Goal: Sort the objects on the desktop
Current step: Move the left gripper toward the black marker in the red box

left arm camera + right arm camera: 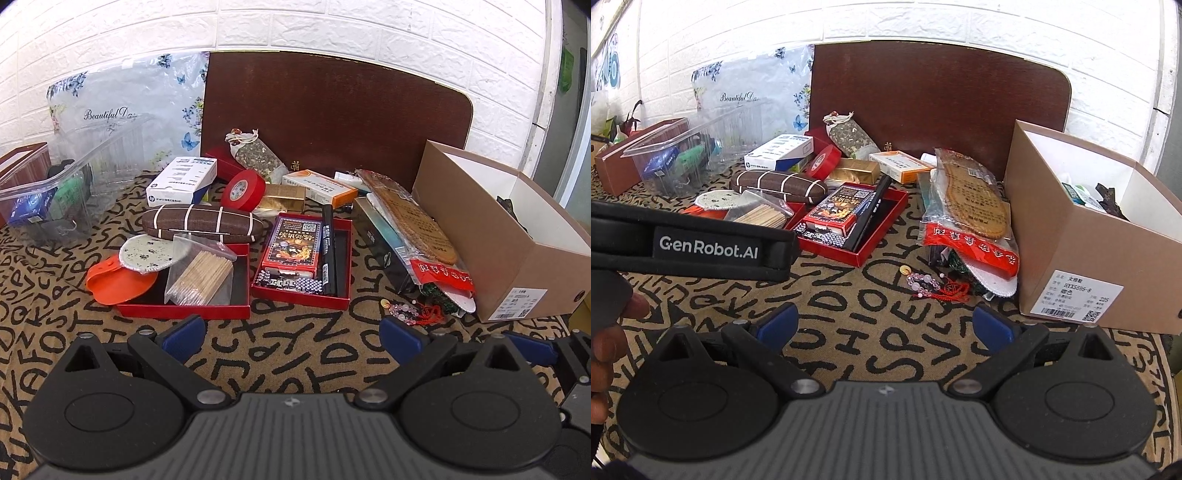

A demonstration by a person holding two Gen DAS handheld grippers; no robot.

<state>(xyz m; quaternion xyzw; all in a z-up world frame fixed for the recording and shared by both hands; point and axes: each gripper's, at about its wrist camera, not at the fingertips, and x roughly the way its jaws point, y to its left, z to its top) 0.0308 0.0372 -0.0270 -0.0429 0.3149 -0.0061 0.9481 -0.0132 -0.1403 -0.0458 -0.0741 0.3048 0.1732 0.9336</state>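
A heap of small items lies on the patterned cloth. Two red trays stand in front: one [236,312] holds a bag of toothpicks [201,275], the other [332,297] a card pack [291,247] and a black pen [328,251]. Behind them are a brown glasses case [201,223], red tape [242,190] and a white box [183,179]. A packaged insole [971,203] and a bead charm [923,282] lie to the right. My left gripper [293,339] hovers open before the trays. My right gripper [884,326] is open over bare cloth near the charm.
A cardboard shoebox [1067,254] stands open at the right with a few things inside. A clear plastic bin [40,199] sits at the left. A dark wooden board [332,118] leans on the white brick wall. The left gripper's body [701,251] crosses the right wrist view.
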